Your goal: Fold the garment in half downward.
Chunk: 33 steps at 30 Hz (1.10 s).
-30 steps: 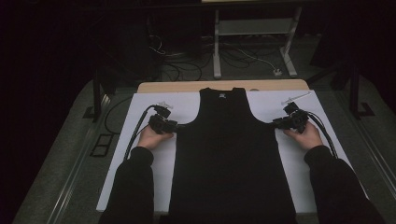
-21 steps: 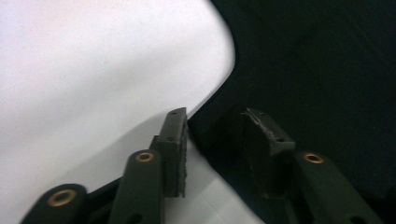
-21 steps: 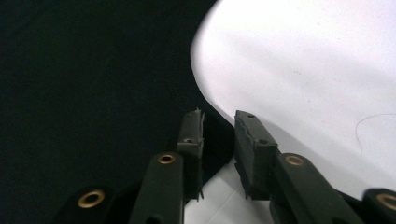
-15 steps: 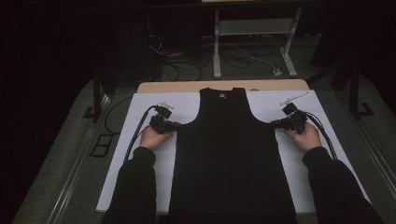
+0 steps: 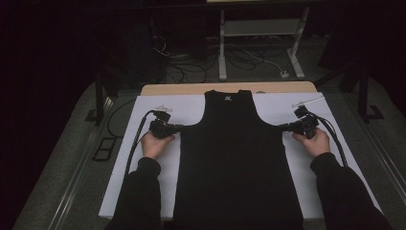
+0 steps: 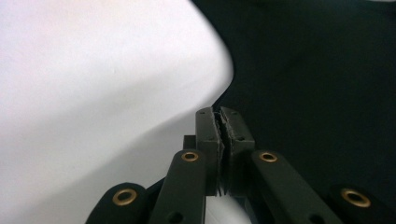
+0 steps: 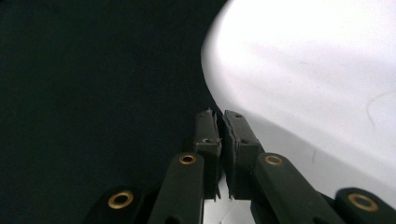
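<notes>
Beyond the far edge of your tabletop (image 5: 230, 88), a tangle of cables (image 5: 191, 67) and a white frame stand (image 5: 261, 36) sit on the dark floor, well apart from your work; nothing lies between your hands and the garment. The tabletop carries a white sheet (image 5: 143, 177), and the room around it is dim. A black tank top (image 5: 234, 158) lies flat and smooth down the middle of the sheet, neck toward the far edge. Your left claw (image 6: 217, 113) has just been closing and now pinches the tank top's edge below the armhole, and your right claw (image 7: 220, 115) has just been closing too and pinches the opposite edge the same way.
</notes>
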Each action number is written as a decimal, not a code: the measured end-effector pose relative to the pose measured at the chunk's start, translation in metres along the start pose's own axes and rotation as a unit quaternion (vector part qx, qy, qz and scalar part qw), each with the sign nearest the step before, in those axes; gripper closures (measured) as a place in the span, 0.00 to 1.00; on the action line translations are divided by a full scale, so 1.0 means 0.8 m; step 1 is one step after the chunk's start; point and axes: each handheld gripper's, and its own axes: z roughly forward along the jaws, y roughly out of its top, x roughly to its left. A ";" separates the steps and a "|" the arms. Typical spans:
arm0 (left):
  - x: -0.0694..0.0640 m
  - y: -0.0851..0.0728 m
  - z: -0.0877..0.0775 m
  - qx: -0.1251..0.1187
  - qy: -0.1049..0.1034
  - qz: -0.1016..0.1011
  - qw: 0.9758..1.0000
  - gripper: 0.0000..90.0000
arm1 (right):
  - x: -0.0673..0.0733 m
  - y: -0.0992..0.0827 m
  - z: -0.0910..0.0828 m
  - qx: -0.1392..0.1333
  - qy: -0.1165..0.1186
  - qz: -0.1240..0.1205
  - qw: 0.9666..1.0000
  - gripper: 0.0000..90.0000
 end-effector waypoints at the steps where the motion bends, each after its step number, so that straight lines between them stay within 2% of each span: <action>1: 0.000 0.000 -0.002 -0.005 -0.002 -0.002 1.000 0.95 | 0.000 -0.001 -0.003 -0.005 0.003 0.003 1.000 0.93; 5: -0.001 0.000 -0.012 -0.024 -0.015 -0.011 1.000 0.95 | 0.006 -0.006 -0.012 -0.018 0.011 0.008 1.000 0.93; 7: -0.004 -0.001 -0.018 -0.031 -0.011 -0.009 0.999 0.95 | 0.009 -0.007 -0.015 -0.021 0.015 0.012 1.000 0.93; 9: -0.009 -0.003 -0.024 -0.045 -0.005 0.004 0.999 0.95 | 0.012 -0.008 -0.019 -0.022 0.018 0.014 0.999 0.93; 10: -0.010 -0.004 -0.025 -0.048 -0.005 0.002 0.999 0.95 | 0.013 -0.008 -0.020 -0.023 0.021 0.016 0.999 0.93; 14: -0.013 -0.007 -0.031 -0.054 -0.011 -0.002 0.998 0.95 | 0.015 -0.011 -0.027 -0.030 0.025 0.020 0.999 0.93; 17: -0.012 -0.007 -0.035 -0.054 -0.019 -0.013 0.998 0.95 | 0.016 -0.014 -0.033 -0.038 0.028 0.022 0.999 0.93; 19: -0.012 -0.009 -0.038 -0.063 -0.026 -0.020 0.998 0.95 | 0.017 -0.016 -0.037 -0.040 0.028 0.022 0.999 0.93; 28: -0.015 -0.015 -0.052 -0.071 -0.042 -0.032 0.996 0.95 | 0.022 -0.024 -0.055 -0.058 0.038 0.025 0.997 0.93; 33: -0.019 -0.016 -0.056 -0.065 -0.051 -0.037 0.996 0.95 | 0.025 -0.028 -0.062 -0.063 0.043 0.028 0.997 0.93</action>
